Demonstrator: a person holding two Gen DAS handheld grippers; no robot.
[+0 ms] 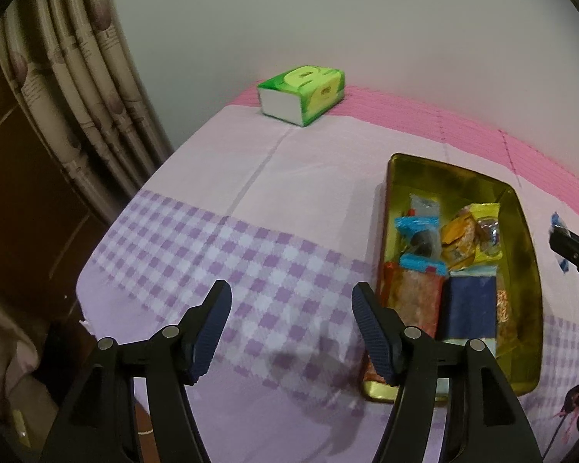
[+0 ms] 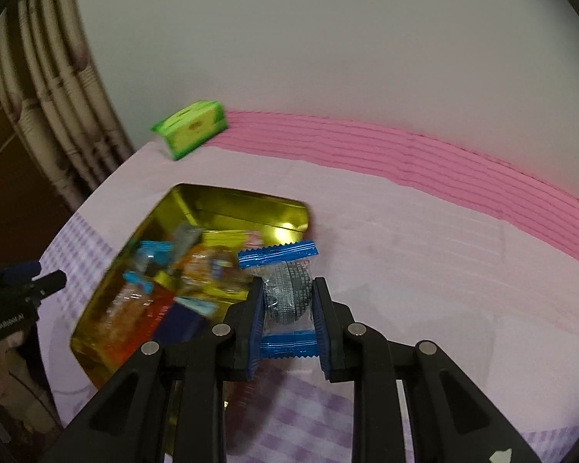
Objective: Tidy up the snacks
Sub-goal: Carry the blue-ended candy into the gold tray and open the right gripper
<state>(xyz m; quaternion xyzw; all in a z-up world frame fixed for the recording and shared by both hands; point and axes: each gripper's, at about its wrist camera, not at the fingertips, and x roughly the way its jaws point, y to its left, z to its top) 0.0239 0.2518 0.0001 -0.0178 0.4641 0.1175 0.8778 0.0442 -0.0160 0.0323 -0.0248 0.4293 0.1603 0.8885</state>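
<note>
Nearest in the right wrist view, the right tool (image 2: pixel 287 301) is clamped on a blue-ended snack packet (image 2: pixel 285 289), its two pads pressing the clear middle of the wrapper where a dark round biscuit shows through. The packet hangs above the cloth-covered surface (image 2: pixel 424 262), just beside the near right corner of the gold tin (image 2: pixel 251 202). It looks very light, and the film is thin and slick (it probably crinkles and slides under a loose grip), while the biscuit inside seems brittle, so the sensible hold is across the middle, firm enough to pin the wrapper but not to crack the contents; the crimped blue ends would likely flop.

In the left wrist view, the left tool (image 1: pixel 289 305) stands with its jaws apart and nothing between them, over the purple check cloth beside the tin. The tin already holds several wrapped snacks. Farthest back, a green tissue pack (image 1: pixel 301 94) sits by the wall.
</note>
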